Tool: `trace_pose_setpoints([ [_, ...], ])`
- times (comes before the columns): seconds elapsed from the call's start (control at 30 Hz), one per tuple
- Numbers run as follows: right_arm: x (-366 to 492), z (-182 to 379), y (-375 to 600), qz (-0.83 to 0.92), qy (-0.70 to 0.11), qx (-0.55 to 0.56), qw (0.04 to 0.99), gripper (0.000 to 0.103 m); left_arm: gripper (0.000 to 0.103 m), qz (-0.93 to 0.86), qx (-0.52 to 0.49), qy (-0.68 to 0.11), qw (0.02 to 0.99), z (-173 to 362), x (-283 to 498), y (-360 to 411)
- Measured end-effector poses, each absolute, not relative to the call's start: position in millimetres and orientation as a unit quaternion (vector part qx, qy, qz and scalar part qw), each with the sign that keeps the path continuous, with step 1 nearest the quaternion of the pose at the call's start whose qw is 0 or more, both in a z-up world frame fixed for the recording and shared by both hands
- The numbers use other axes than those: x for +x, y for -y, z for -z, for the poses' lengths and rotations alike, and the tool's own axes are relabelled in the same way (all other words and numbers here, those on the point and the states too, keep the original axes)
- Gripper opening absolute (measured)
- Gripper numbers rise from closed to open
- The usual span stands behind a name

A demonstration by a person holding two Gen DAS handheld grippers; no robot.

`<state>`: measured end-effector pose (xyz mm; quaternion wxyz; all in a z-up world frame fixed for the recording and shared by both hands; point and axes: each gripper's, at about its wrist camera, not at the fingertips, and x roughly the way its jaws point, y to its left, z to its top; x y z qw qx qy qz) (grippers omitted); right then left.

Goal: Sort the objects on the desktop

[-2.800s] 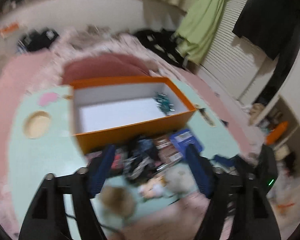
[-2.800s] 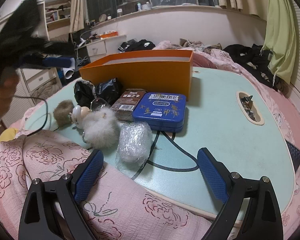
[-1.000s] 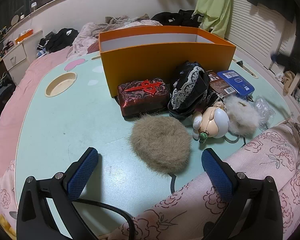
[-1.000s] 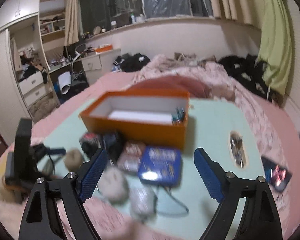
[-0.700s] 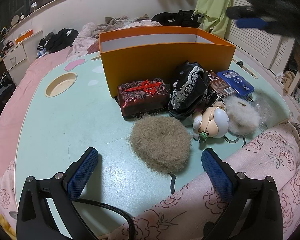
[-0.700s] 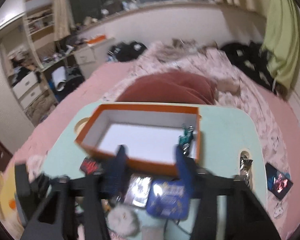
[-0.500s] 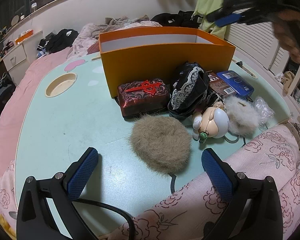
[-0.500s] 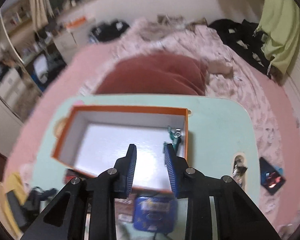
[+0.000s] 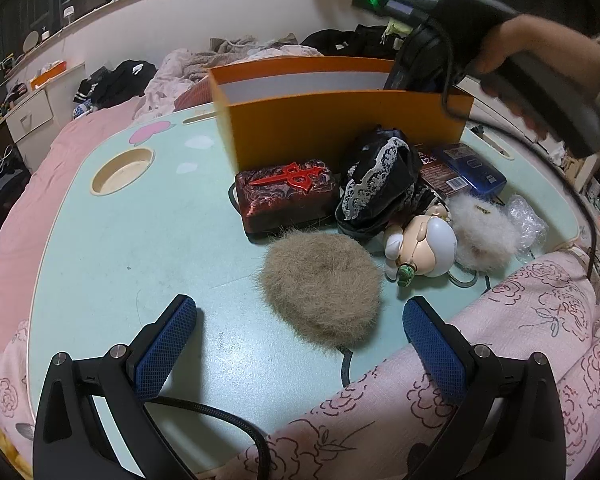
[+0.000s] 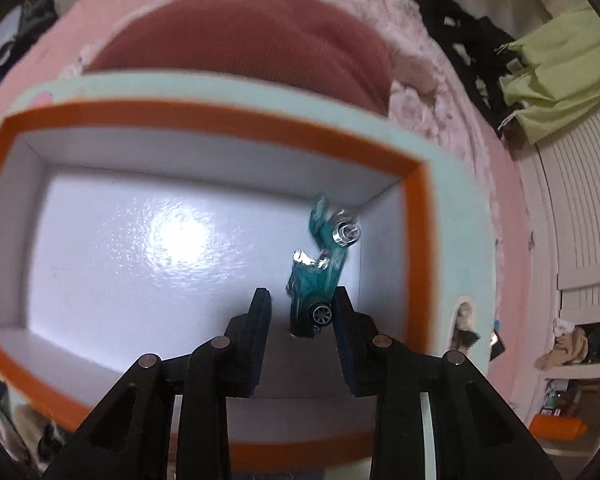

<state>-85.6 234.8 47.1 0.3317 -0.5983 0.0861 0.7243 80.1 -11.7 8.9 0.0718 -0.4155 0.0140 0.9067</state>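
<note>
Inside orange box [image 10: 220, 116], teal toy car [image 10: 320, 276] against right wall.

Dim warm indoor light, fisheye-warped edges, right view motion-blurred, glare inside box [image 10: 172, 236]

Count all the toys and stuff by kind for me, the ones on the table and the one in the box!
Furry puffs: 2, brown and white
Doll figure: 1
Tins or packs: 3, red, brown, blue
Black lace pouch: 1
Plastic wrap: 1
Toy car in the orange box: 1
Total: 9
</note>
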Motion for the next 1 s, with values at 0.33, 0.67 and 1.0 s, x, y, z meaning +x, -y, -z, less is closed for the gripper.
trace_pose_setpoints([
  [0.33,-42.5,-81.2,-233.4,-0.830,-0.158,-0.459,0.276,0.017,0.103,-0.907,-0.415,-0.014,0.072,-8.4,80.6,12.0],
  [0.67,93.9,-143.9,-184.2,-0.892,-0.211,-0.351,0.193,0.017,0.103,-0.907,-0.415,-0.014,0.071,-8.3,80.9,11.6],
  [1.0,129.0,-62.4,-160.8,-0.865,-0.271,-0.389,0.163,0.017,0.103,-0.907,-0.415,-0.015,0.072,-7.9,80.2,13.3],
])
